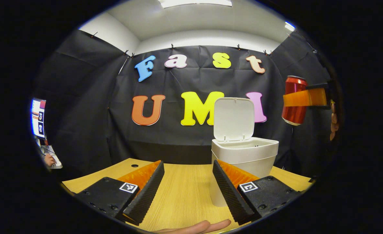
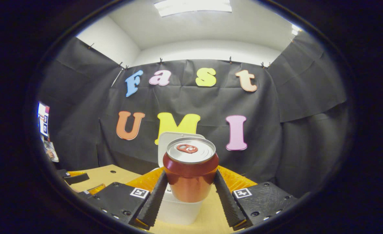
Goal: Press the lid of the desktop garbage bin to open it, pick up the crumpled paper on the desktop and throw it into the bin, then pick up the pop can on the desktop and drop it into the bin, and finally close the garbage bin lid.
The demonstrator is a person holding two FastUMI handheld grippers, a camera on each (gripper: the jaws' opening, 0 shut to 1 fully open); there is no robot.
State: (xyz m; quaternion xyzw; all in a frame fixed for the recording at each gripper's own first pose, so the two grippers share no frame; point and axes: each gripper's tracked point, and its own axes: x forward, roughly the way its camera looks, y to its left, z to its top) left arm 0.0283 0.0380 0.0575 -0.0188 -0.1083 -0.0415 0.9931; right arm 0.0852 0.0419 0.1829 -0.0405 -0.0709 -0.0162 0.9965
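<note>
The right gripper (image 2: 188, 191) clamps the red pop can (image 2: 190, 174) upright between both fingers, lifted above the wooden bench (image 2: 103, 177). Directly behind and below the can stands the white garbage bin (image 2: 178, 209), its lid (image 2: 165, 143) raised. The left gripper view gives the side picture: the can (image 1: 294, 100) hangs up and to the right of the open bin (image 1: 245, 154), apart from it, lid (image 1: 233, 118) upright. The left gripper (image 1: 188, 190) is spread wide and empty, low over the bench (image 1: 185, 191), the bin just beyond its right finger.

Red pop can (image 2: 190, 177) with silver top; white garbage bin (image 1: 245, 154) and white lid (image 1: 234, 118); light woodgrain tabletop (image 1: 185, 191).
</note>
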